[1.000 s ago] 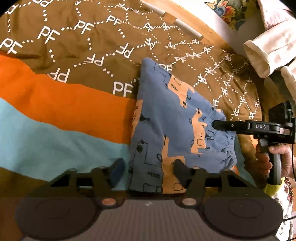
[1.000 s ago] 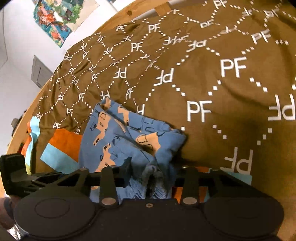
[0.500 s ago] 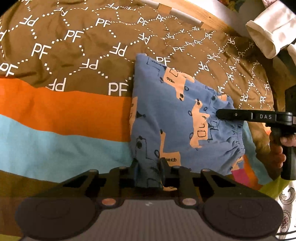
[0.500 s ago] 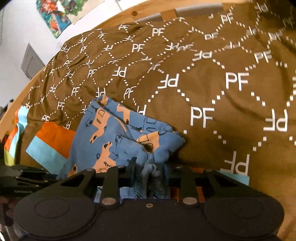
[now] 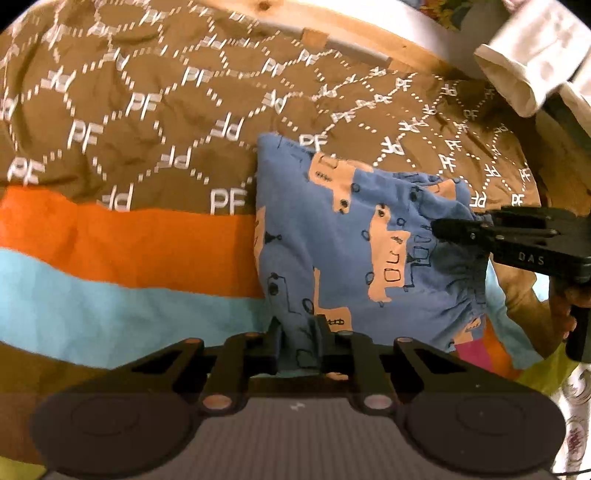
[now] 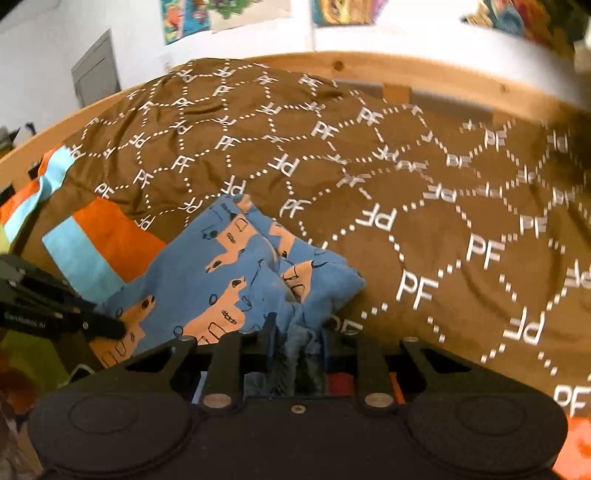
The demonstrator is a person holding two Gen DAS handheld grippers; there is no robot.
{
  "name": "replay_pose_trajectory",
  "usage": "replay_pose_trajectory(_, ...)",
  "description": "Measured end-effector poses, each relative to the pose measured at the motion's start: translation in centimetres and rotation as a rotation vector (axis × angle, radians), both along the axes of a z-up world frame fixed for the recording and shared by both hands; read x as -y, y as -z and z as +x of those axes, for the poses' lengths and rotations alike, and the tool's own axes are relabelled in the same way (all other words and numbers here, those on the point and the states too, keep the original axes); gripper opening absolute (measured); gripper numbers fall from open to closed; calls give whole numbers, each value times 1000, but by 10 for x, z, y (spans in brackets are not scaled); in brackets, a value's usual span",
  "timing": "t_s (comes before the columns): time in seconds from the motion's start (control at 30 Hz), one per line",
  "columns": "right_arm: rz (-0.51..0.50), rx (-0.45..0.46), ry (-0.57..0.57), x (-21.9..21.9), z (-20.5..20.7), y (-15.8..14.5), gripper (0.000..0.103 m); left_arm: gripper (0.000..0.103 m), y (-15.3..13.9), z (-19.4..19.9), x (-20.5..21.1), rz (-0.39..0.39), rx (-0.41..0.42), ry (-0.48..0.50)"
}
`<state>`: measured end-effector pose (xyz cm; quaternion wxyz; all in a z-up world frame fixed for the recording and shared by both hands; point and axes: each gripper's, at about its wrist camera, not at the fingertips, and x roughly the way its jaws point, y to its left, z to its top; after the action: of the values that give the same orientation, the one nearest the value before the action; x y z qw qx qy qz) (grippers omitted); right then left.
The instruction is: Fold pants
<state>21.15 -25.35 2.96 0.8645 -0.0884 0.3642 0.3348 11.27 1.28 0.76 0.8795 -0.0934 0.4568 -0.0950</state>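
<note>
Blue pants [image 5: 354,236] with orange vehicle prints lie folded on a brown bedspread [image 5: 147,110]; they also show in the right wrist view [image 6: 236,273]. My left gripper [image 5: 297,332] is shut on the near corner of the pants. My right gripper [image 6: 295,332] is shut on the gathered waistband end, and it shows from the side in the left wrist view [image 5: 458,230]. The held edges are lifted off the bed. The left gripper's fingers [image 6: 103,326] show at the left of the right wrist view.
The bedspread has orange [image 5: 129,240] and light blue [image 5: 129,306] stripes. A wooden bed frame [image 6: 443,77] runs along the far side below a white wall with posters [image 6: 340,11]. A white garment [image 5: 532,62] hangs at the upper right.
My left gripper has closed on the pants' near corner. Both grippers have risen and lifted their edges, and the views have tilted up toward the bed frame.
</note>
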Motion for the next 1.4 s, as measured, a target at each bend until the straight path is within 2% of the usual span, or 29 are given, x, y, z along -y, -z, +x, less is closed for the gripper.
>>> replay_pose_trajectory(0.13, -27, 55, -26, -5, -7, -6, 22, 18, -11, -6, 9, 38, 51, 24)
replay_pose_trajectory(0.47, -36, 159, -48, -3, -9, -26, 21, 17, -35, -9, 20, 69, 158, 51)
replay_pose_trajectory(0.7, -52, 248, -61, -2, -7, -43, 21, 17, -50, 6, 24, 56, 185, 67)
replay_pose_trajectory(0.87, -58, 310, -49, -3, 4, -57, 21, 17, -66, 23, 28, 78, 243, 81)
replay_pose_trajectory(1.03, -80, 370, -40, -8, 27, -68, 21, 17, -77, 47, 35, 123, 323, 80)
replay_pose_trajectory(1.23, -153, 385, -49, -19, 75, -74, 21, 17, -76, 96, 37, 123, 291, 53)
replay_pose_trajectory(1.4, -162, 369, -17, -21, 105, -69, 21, 17, -64, 117, 39, 115, 279, 44)
